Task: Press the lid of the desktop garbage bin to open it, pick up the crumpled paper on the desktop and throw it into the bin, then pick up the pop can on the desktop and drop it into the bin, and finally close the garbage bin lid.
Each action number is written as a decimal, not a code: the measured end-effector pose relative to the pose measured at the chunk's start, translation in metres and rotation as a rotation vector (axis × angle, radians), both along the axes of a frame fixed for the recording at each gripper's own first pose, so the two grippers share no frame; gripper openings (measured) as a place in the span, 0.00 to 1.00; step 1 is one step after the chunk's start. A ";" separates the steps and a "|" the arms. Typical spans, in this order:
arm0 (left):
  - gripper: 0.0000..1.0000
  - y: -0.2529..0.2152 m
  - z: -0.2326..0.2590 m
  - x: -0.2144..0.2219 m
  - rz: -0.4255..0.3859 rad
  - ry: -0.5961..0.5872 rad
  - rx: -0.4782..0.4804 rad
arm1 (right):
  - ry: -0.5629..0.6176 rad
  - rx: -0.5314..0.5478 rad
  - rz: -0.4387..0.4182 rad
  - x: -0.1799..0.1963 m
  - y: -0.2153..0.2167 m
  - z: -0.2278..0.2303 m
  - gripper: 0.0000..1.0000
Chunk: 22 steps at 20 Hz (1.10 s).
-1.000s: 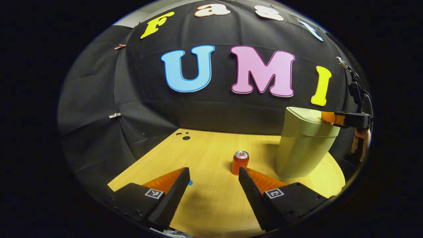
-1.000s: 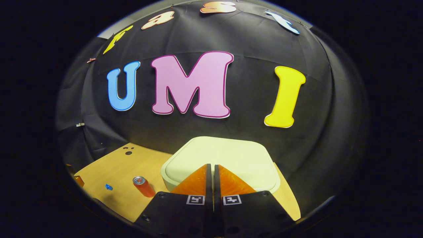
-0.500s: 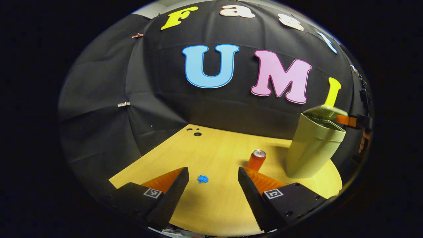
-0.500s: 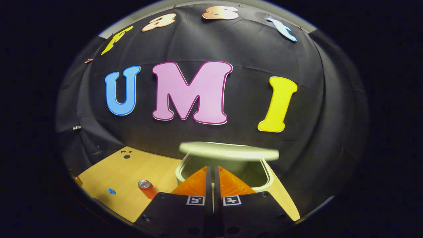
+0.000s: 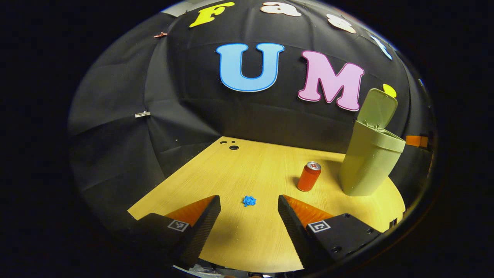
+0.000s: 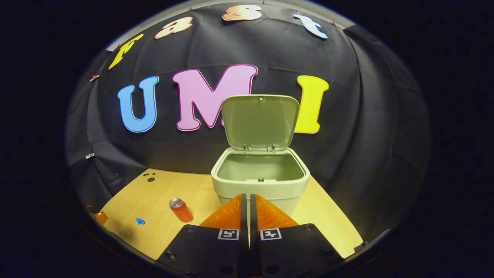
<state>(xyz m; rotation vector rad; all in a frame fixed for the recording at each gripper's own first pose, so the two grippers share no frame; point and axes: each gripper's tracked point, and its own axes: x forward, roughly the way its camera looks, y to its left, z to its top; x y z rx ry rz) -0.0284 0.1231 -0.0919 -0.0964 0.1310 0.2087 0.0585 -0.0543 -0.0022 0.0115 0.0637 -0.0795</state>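
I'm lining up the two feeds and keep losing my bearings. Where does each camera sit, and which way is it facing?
Left gripper view: rides the left tool, low over the desktop, facing the crumpled paper between its open fingers, pop can and bin to the side.
Right gripper view: rides the right tool, fingers together, facing the garbage bin's open mouth and raised lid.
Shared: bin, can, paper, desktop.
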 end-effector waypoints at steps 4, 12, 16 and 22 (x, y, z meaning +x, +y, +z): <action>0.96 -0.005 -0.006 0.015 -0.052 0.014 0.024 | 0.044 0.018 -0.015 -0.017 0.003 -0.024 0.05; 0.96 0.008 -0.030 0.057 -0.076 0.042 0.041 | 0.156 0.026 -0.052 -0.043 0.007 -0.065 0.05; 0.96 0.020 -0.051 0.088 -0.082 0.083 0.076 | 0.224 0.037 -0.058 -0.055 0.013 -0.086 0.15; 0.96 0.027 -0.077 0.138 -0.101 0.140 0.012 | 0.296 0.002 -0.044 -0.070 0.026 -0.109 0.81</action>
